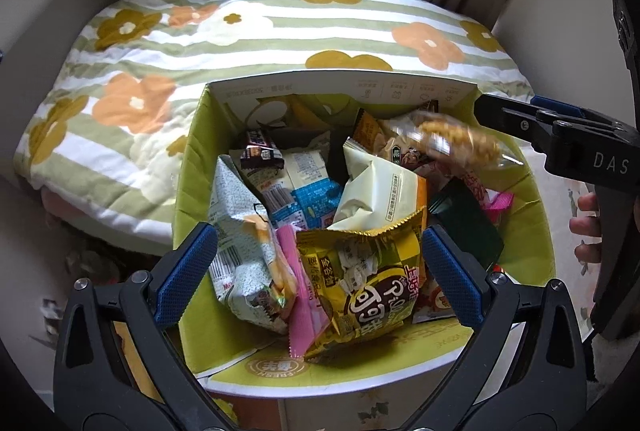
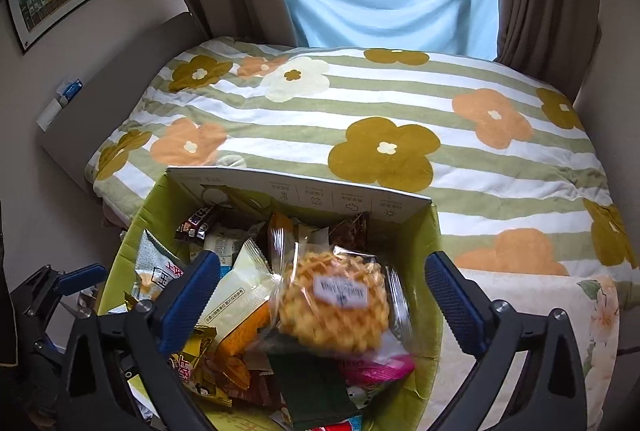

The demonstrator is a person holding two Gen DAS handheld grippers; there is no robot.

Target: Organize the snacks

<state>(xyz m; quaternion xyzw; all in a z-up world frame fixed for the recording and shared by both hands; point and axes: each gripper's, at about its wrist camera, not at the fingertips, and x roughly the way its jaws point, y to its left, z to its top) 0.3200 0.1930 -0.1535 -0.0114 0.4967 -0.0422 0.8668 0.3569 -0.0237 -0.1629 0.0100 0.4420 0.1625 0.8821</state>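
Two grippers hang over the green cardboard box (image 1: 536,231) of packaged snacks beside a floral striped quilt (image 2: 460,119). Left gripper (image 1: 320,271) is spread wide over a yellow foil snack bag (image 1: 360,279), holding nothing. Right gripper (image 2: 324,291) is spread too; a clear-wrapped waffle snack (image 2: 334,303) (blurred) sits between its fingers, untouched, above the pile.

A green cardboard box (image 1: 188,167) fills the lower centre of both views, open-topped and heaped with snack packets. A clear-wrapped waffle (image 2: 334,301), blurred, sits mid-frame atop the pile. A gold packet (image 1: 360,279) and a pale cream packet (image 1: 376,191) lie tilted beside it.
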